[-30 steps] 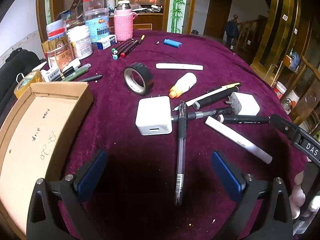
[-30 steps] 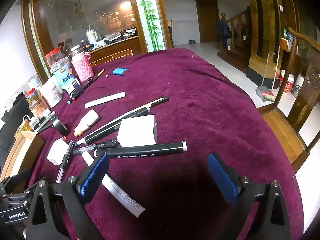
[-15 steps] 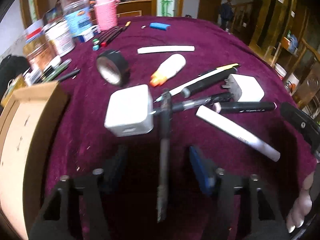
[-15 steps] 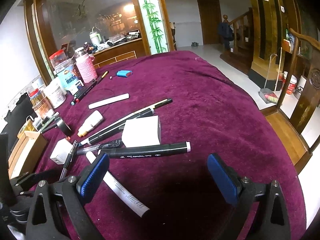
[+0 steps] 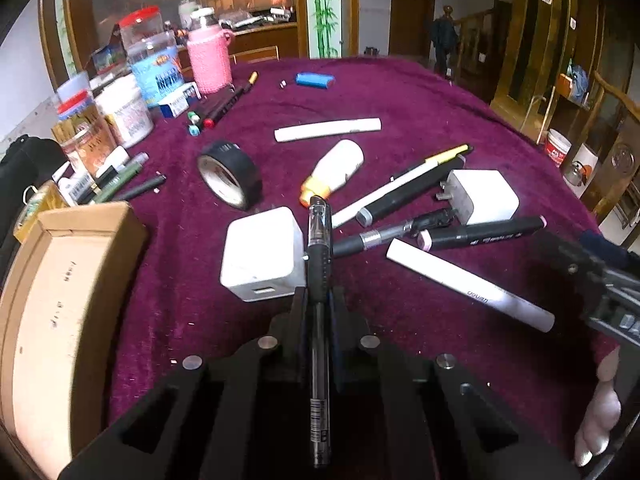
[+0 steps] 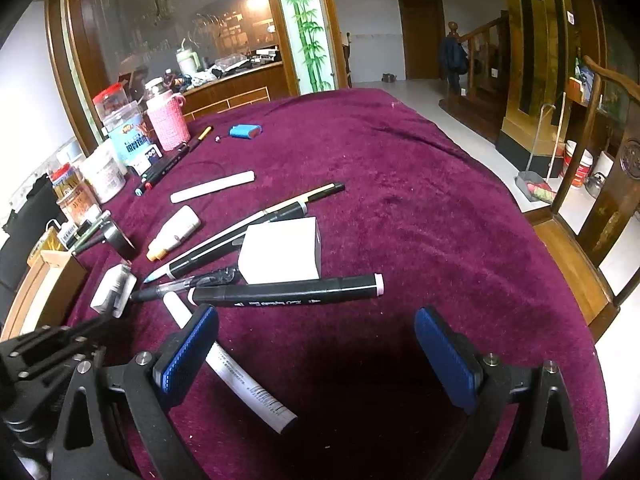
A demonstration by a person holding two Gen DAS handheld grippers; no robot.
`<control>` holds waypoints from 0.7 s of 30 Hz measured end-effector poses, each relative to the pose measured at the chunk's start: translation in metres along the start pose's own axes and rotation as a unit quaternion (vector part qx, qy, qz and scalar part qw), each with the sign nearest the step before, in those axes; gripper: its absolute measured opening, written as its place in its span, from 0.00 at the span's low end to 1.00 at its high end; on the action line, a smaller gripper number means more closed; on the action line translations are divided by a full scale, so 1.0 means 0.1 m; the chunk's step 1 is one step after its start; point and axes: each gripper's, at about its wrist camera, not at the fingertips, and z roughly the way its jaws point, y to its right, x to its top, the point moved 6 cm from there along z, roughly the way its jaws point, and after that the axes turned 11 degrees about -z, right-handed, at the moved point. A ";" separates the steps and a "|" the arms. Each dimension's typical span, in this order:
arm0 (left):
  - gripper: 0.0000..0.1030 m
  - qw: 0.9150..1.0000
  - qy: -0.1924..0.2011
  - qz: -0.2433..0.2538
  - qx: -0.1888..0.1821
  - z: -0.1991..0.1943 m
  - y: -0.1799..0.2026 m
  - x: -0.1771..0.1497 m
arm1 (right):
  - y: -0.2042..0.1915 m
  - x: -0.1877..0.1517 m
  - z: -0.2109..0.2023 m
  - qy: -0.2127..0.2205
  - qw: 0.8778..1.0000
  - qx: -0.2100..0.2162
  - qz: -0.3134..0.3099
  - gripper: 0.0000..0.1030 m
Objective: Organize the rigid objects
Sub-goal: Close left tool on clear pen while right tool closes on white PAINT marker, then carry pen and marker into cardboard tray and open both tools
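On a round table (image 6: 400,168) draped in dark red velvet, my left gripper (image 5: 319,300) is clenched on a black gel pen (image 5: 319,264), its two fingers pressed against the barrel from either side. The pen runs straight along the gripper's line, its clear-capped end pointing away over the cloth and its barcoded end lying back between the gripper's arms. Just left of the pen sits a white charger block (image 5: 262,254), touching or nearly touching the barrel; I cannot tell which.

My right gripper (image 6: 316,354) hangs released above bare cloth, blue pads spread wide with nothing between them. Its left finger (image 6: 186,354) overlaps a long white tube (image 6: 240,384) lying on the cloth beneath it. Just beyond the pads lies a black marker with a pale pink end (image 6: 288,292), and behind that a second white charger block (image 6: 282,254), with several pens fanned out to its left.

Farther back in the left view stand a roll of black tape (image 5: 230,174) on its edge, a small white bottle with an orange cap (image 5: 334,172) on its side, and a white stick (image 5: 327,129). A blue lighter (image 5: 315,79) lies near the far edge. An open cardboard box (image 5: 60,280) sits at the left edge, with jars and a pink knitted bottle cover (image 5: 209,62) crowded behind it.
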 end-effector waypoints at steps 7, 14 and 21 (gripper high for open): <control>0.09 1.000 0.013 -0.012 -0.011 -0.25 -0.14 -0.01 | -0.08 -0.01 0.02 -0.022 0.999 -0.003 -0.027 0.97; 0.09 0.997 0.035 -0.054 -0.045 -0.65 -0.46 0.01 | -0.56 0.08 -0.09 -0.042 0.990 0.040 -0.125 0.91; 0.09 0.992 0.053 -0.093 -0.062 -1.03 -0.88 -0.03 | -0.91 -0.06 0.31 -0.118 0.973 0.042 -0.192 0.47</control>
